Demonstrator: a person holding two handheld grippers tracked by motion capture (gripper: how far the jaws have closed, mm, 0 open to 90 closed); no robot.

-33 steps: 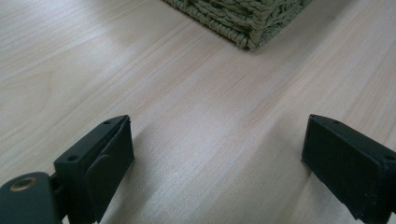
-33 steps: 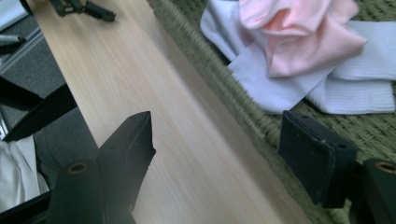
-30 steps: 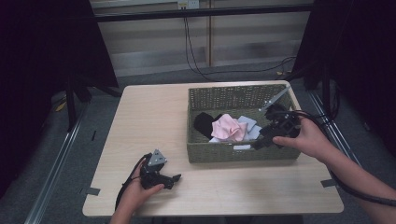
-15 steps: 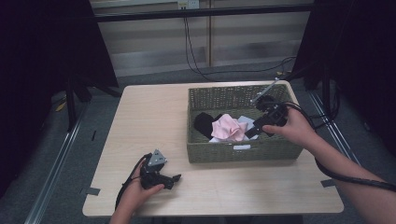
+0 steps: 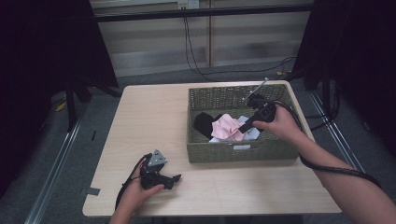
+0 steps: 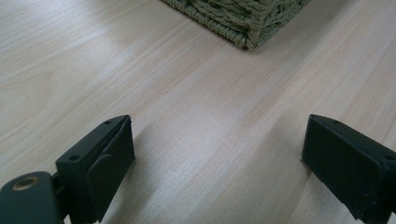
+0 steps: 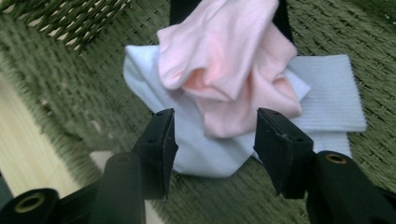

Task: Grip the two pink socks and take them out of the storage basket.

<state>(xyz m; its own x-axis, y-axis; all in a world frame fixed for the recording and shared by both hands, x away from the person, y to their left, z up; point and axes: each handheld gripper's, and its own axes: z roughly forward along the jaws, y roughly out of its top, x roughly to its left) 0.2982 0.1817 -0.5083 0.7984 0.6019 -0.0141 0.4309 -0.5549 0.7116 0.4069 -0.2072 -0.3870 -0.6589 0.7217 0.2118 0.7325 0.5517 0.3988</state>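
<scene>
Right tongs (image 7: pixel 212 144) gaping over pink cloth (image 7: pixel 229 65) inside woven basket (image 5: pixel 233 151), left tongs (image 6: pixel 215 163) spread wide above table (image 6: pixel 196 93).

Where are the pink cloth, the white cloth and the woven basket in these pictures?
pink cloth (image 7: pixel 233 70), right gripper view, on its bunched middle.
white cloth (image 7: pixel 327 88), right gripper view, on its flat ribbed part.
woven basket (image 5: pixel 243 153), high view, on its near outer wall.

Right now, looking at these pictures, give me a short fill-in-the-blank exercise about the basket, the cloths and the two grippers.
1. The cloths lie inside a woven ____ basket.
2. The pink cloth lies on top of a ____ cloth.
3. The left gripper rests on the ____, jaws open.
4. The right gripper is open, its jaws on either side of the ____ cloth's lower edge.

Missing words: green; white; table; pink
</scene>
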